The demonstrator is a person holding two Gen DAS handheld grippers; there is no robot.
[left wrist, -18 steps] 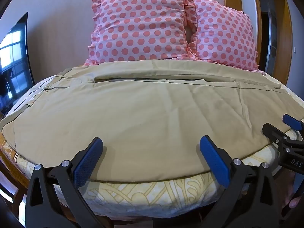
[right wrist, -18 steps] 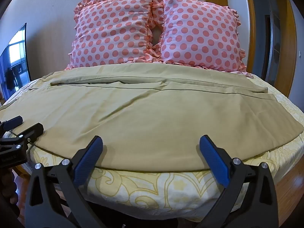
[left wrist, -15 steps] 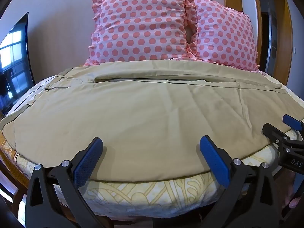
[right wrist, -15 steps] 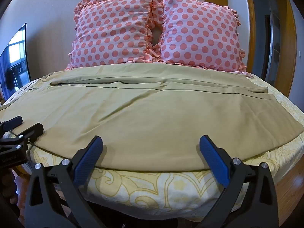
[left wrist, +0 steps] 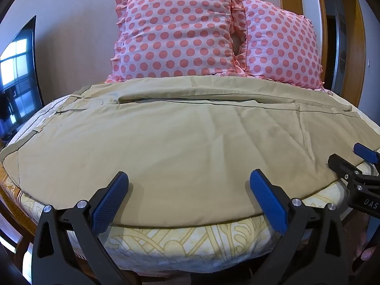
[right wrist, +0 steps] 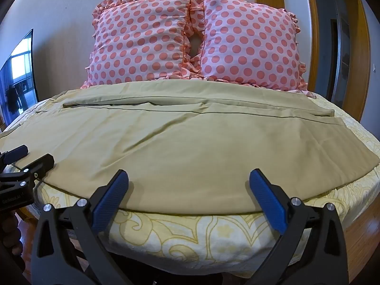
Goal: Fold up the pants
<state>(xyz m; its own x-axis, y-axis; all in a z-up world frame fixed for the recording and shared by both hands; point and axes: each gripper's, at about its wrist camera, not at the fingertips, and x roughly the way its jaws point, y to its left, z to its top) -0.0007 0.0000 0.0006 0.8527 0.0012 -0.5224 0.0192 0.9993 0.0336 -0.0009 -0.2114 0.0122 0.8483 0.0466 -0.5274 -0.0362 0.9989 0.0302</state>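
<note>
Khaki pants (left wrist: pixel 180 147) lie spread flat across the bed, waistband at the left, legs running right; they also fill the right wrist view (right wrist: pixel 190 147). My left gripper (left wrist: pixel 190 182) is open and empty, its blue pads hovering at the pants' near edge. My right gripper (right wrist: pixel 190 182) is open and empty, also at the near edge, further right. The right gripper shows at the right edge of the left wrist view (left wrist: pixel 351 161). The left gripper shows at the left edge of the right wrist view (right wrist: pixel 26 161).
Two pink polka-dot pillows (left wrist: pixel 180 38) (right wrist: pixel 249 45) stand against the wall behind the pants. The bed has a yellow patterned sheet (right wrist: pixel 190 232). A dark TV screen (left wrist: pixel 16 80) stands at the left. A wooden door frame (right wrist: pixel 361 54) is at the right.
</note>
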